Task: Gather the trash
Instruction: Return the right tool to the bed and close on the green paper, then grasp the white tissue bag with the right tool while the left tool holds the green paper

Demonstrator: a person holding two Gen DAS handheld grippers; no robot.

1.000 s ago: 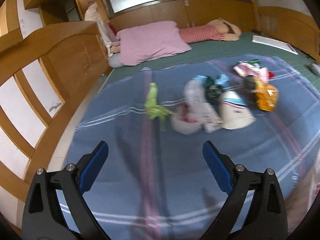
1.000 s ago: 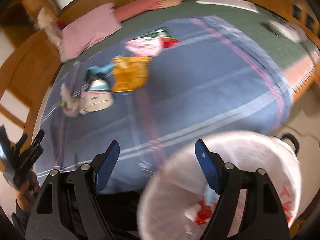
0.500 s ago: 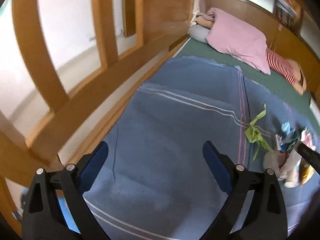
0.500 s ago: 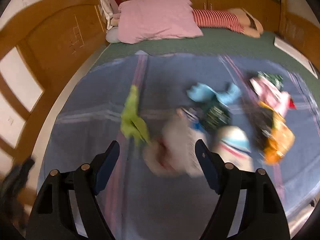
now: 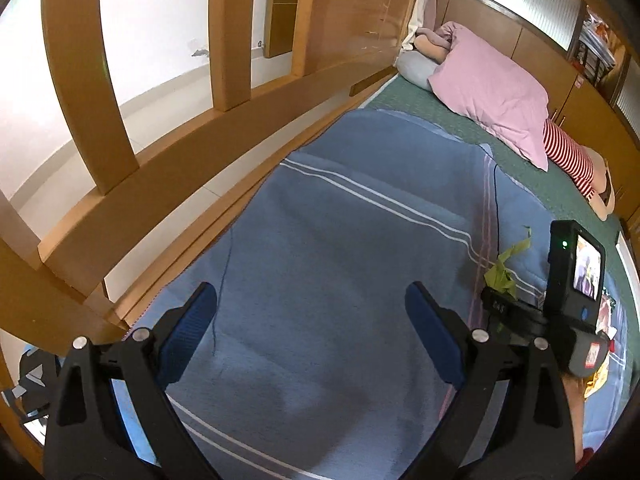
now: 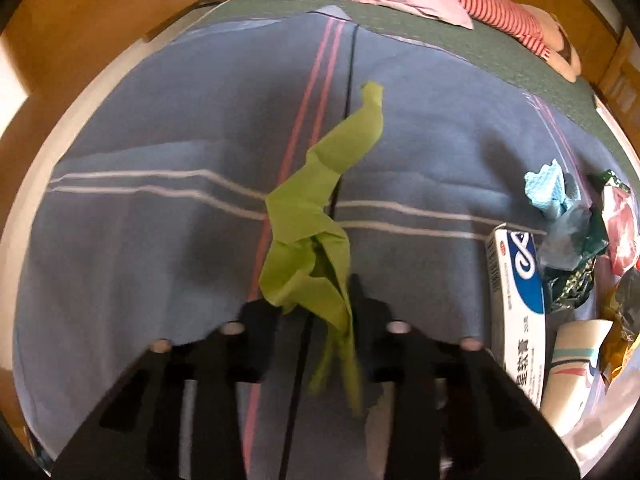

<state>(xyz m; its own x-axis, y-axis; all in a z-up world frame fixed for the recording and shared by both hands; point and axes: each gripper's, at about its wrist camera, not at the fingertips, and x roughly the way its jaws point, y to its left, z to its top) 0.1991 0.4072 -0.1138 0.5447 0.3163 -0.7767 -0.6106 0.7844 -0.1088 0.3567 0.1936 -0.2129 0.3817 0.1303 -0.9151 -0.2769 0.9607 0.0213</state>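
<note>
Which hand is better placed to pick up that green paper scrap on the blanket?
Right. The right tool is closed around the green paper scrap. The left tool is open over bare blue blanket, away from the scrap.

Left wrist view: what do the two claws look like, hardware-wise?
The left claw has a black plastic frame with triangular cut-outs, silver pivot screws and blue pads on its fingers. The right claw, seen from the side, is also black and carries a small camera with a lit screen, a green LED and a red-and-white sticker. No cables or sleeves are visible.
</note>
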